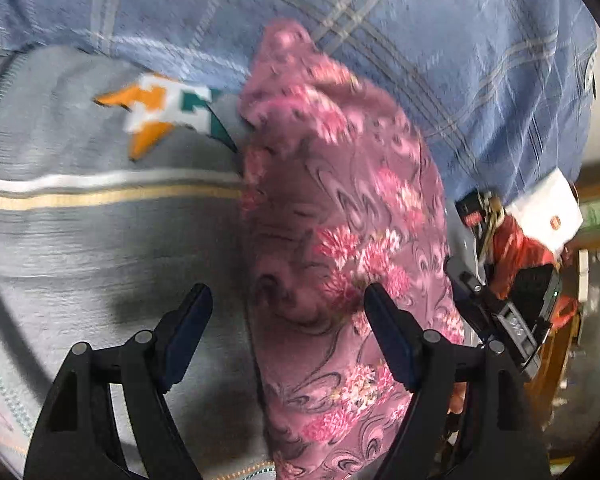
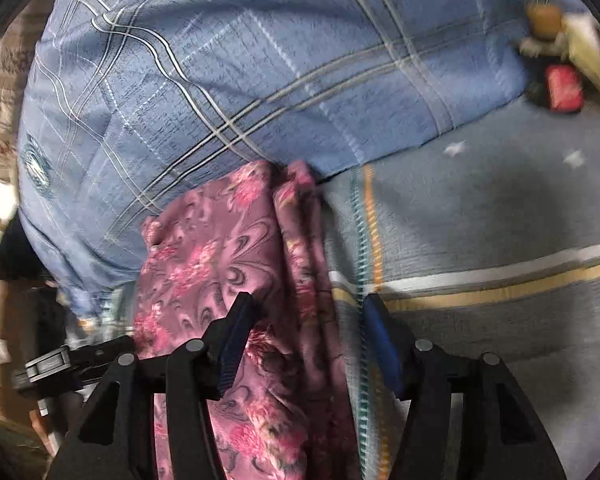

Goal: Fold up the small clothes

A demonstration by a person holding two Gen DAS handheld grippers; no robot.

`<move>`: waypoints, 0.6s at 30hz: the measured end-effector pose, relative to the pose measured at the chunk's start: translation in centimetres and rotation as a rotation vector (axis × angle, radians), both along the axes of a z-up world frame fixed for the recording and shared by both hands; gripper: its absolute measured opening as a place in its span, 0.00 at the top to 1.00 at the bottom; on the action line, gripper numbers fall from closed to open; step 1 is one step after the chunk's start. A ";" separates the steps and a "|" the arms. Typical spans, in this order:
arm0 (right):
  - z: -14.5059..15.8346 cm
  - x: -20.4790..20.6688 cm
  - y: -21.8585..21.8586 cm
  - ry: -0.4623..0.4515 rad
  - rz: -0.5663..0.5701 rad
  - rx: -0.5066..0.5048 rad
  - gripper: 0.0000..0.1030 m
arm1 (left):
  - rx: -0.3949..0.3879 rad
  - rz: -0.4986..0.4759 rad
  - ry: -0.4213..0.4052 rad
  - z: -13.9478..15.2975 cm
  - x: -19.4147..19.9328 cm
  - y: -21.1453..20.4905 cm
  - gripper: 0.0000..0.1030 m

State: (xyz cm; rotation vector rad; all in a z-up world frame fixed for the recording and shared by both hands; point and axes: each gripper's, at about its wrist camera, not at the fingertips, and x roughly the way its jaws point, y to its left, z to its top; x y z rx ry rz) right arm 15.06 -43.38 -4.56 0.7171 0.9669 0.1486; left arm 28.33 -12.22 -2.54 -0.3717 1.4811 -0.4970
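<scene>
A pink floral garment [image 1: 340, 240] lies folded lengthwise in a long strip on a grey bed sheet [image 1: 80, 240]. Its far end touches a blue plaid pillow [image 1: 420, 40]. My left gripper [image 1: 288, 308] is open above the strip's left edge, holding nothing. In the right wrist view the same garment [image 2: 220, 248] runs toward the pillow [image 2: 220, 80]. My right gripper [image 2: 306, 316] is open over the strip's right edge, with cloth lying between the fingers but not pinched.
The other gripper's black body [image 1: 512, 312] shows at the right of the left wrist view, by a white box [image 1: 548, 212]. A red object [image 2: 564, 88] lies at the pillow's far right. The grey sheet [image 2: 500, 208] has striped bands.
</scene>
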 end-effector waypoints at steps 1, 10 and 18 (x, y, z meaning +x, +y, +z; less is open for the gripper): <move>-0.2 0.0 0.2 -0.024 0.028 0.040 0.43 | -0.005 -0.018 -0.010 -0.1 -0.1 -0.5 0.21; -0.2 1.2 2.9 -0.070 0.243 -0.099 0.38 | 0.010 -0.052 -0.085 1.1 -1.6 -4.3 0.32; 3.1 -1.4 8.3 -0.162 0.416 -0.227 0.54 | 0.191 -0.173 -0.276 5.1 -5.0 -4.8 0.71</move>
